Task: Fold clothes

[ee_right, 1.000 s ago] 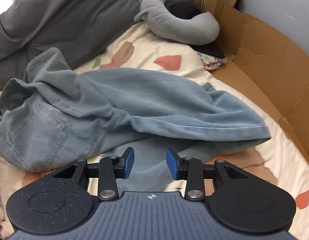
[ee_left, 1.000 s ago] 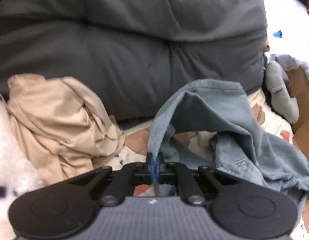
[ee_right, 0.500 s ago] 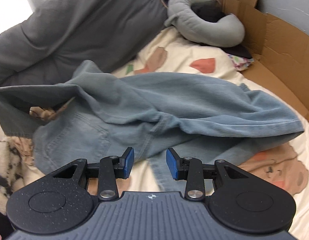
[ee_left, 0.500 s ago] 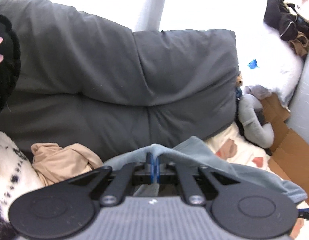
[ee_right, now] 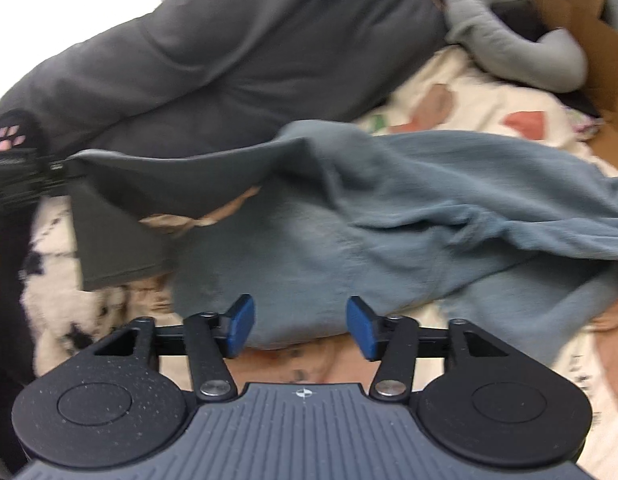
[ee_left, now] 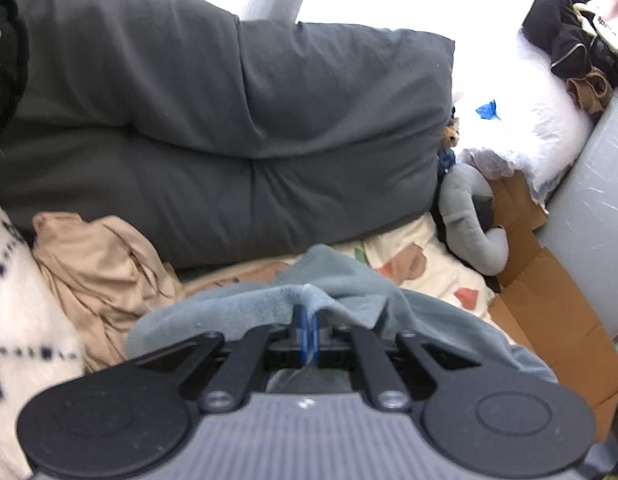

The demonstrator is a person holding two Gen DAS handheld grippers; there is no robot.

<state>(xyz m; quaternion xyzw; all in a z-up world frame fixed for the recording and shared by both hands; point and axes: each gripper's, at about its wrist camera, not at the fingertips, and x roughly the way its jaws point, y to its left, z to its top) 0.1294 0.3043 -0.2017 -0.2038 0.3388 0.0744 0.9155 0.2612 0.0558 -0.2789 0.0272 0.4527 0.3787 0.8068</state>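
Note:
A pair of light blue jeans [ee_right: 449,208] lies rumpled across the patterned bed sheet [ee_right: 481,96]. My left gripper [ee_left: 309,326] is shut on an edge of the jeans [ee_left: 269,300], whose cloth drapes over its fingers. In the right wrist view that held edge is lifted and stretched out to the left, up to the left gripper [ee_right: 17,176] at the frame's edge. My right gripper [ee_right: 300,328] is open just above the near part of the jeans, with nothing between its blue pads [ee_right: 241,320].
A large dark grey cushion [ee_left: 229,120] runs along the back. A tan garment [ee_left: 97,264] and a white black-spotted blanket [ee_left: 17,280] lie on the left. A grey neck pillow [ee_left: 469,220], cardboard [ee_left: 557,312] and a white pillow [ee_left: 529,120] stand to the right.
My left gripper has kept hold of the jeans edge, lifting it and drawing it left. My right gripper has opened wider and shifted left over the jeans.

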